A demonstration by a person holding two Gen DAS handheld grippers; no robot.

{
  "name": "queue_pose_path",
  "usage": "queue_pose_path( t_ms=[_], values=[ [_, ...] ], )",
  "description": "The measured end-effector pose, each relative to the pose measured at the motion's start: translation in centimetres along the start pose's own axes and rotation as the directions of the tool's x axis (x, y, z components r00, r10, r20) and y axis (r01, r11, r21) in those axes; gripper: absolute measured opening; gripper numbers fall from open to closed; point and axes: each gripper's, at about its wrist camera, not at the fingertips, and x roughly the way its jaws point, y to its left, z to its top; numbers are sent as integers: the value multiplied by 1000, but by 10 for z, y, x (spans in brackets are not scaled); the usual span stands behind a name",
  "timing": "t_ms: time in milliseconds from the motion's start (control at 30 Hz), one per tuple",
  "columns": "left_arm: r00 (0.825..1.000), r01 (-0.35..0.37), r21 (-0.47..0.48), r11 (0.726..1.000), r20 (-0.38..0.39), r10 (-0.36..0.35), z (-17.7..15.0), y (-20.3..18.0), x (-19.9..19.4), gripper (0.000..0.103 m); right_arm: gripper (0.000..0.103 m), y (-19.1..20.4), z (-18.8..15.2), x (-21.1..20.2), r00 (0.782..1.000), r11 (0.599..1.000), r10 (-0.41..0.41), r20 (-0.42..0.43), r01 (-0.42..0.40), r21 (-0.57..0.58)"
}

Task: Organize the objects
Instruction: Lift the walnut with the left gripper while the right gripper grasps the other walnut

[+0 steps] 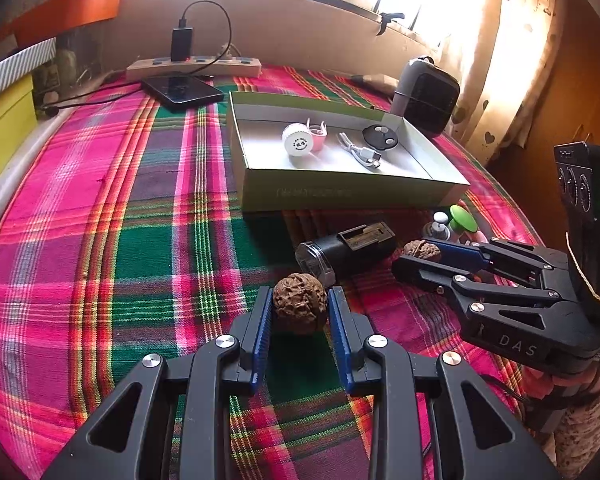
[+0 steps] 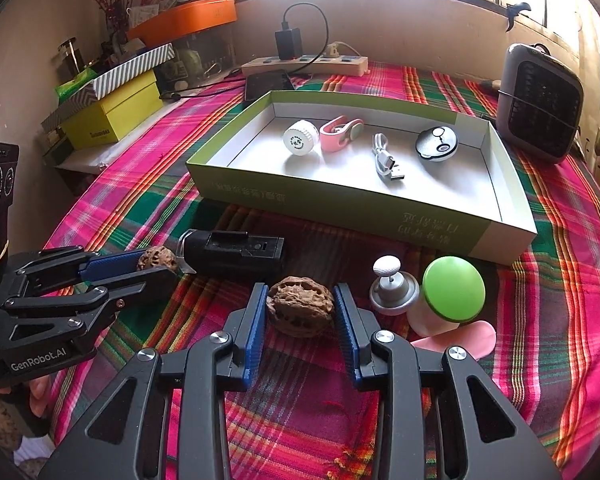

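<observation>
A table under a pink, green and purple plaid cloth holds a shallow open cardboard box at about twelve o'clock from both grippers. Inside the box lie a white round cap, a pink clip, a coiled white USB cable and a round black and silver gadget.

The left gripper is clamped on a wrinkled brown walnut, blue pads pressing both sides, the nut resting on the cloth. The right gripper is clamped the same way on a second walnut, also on the cloth.

A black cylindrical device lies on its side between the walnuts and the box. At two o'clock from the right gripper stand a small grey and white knob and a green-capped white container, just beside each other.
</observation>
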Motion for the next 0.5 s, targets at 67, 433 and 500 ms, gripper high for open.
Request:
queue_pose_path(
  t_ms=[67, 433, 500],
  values=[
    [1000, 3, -2, 1000, 0, -3, 0, 0, 0, 26, 34, 0, 0, -1, 1000, 1000, 2, 2, -2, 5],
    [1000, 4, -2, 1000, 8, -4, 0, -3, -5, 26, 34, -5, -1, -9, 999, 999, 24, 23, -25, 28],
    [1000, 4, -1, 1000, 13, -4, 2, -4, -7, 26, 34, -5, -1, -12, 999, 999, 32, 29, -33, 31]
  ],
)
